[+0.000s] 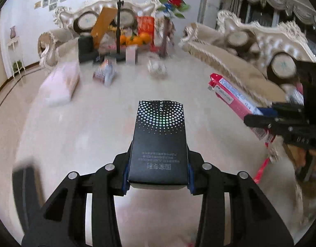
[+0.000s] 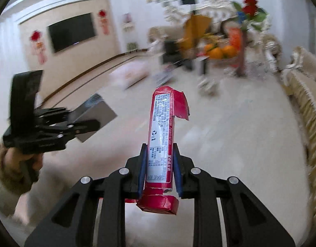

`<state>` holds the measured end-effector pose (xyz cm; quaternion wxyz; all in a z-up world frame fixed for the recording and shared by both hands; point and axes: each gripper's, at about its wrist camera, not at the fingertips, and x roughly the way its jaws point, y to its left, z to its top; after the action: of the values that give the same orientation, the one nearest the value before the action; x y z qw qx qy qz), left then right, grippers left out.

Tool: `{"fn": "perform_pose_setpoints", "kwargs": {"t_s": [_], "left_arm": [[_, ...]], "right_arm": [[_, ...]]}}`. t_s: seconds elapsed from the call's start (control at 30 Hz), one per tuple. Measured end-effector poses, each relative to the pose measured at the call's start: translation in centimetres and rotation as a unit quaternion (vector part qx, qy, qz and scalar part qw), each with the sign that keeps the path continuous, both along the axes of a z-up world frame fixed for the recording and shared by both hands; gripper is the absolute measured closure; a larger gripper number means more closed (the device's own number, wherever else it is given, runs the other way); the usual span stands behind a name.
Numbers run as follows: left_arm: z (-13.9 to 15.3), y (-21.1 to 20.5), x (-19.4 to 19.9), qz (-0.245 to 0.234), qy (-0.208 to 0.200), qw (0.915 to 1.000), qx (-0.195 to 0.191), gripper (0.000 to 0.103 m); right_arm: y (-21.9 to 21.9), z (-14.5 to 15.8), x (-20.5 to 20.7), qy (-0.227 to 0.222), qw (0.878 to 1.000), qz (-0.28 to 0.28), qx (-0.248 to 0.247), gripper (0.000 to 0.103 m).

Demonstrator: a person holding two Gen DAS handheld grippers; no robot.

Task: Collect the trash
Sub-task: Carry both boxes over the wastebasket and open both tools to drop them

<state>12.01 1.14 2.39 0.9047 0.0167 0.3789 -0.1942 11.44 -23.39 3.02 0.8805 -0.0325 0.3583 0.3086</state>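
Black dotted box (image 1: 158, 144) clamped in left gripper (image 1: 158, 177) fingers; red torn carton (image 2: 161, 144) clamped in right gripper (image 2: 160, 173). Both lifted off pale desk (image 1: 85, 123). Left: crumpled wrapper (image 1: 156, 68), snack packet (image 1: 105, 73); no bin visible.

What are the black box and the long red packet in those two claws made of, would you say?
The black box looks like thin cardboard with a smooth, slightly glossy print: crisp folded edges, shiny dots and printed writing. The red packet also looks like printed card or stiff paper, though it could be coated; its ends are torn and creased like paper, and a white label panel runs along it.
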Motion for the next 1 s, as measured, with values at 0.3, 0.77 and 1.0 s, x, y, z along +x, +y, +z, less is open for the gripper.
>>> {"fn": "perform_pose_setpoints", "kwargs": {"t_s": [0.3,0.77,1.0], "left_arm": [[-9.7,1.7,-12.7,0.016,0.156,0.9874,-0.018,0.062],[-23.8,-1.9,-8.9,0.006,0.315,0.9482,0.043,0.010],[-23.0,-0.7,-9.6,0.029,0.293,0.9556,0.014,0.006]], "right_arm": [[1.3,-8.9,-11.0,0.157,0.987,0.029,-0.009,0.081],[6.7,-22.5,-6.7,0.253,0.951,0.009,-0.176,0.027],[3.8,-20.3,-8.3,0.251,0.957,0.000,-0.148,0.026]]}}
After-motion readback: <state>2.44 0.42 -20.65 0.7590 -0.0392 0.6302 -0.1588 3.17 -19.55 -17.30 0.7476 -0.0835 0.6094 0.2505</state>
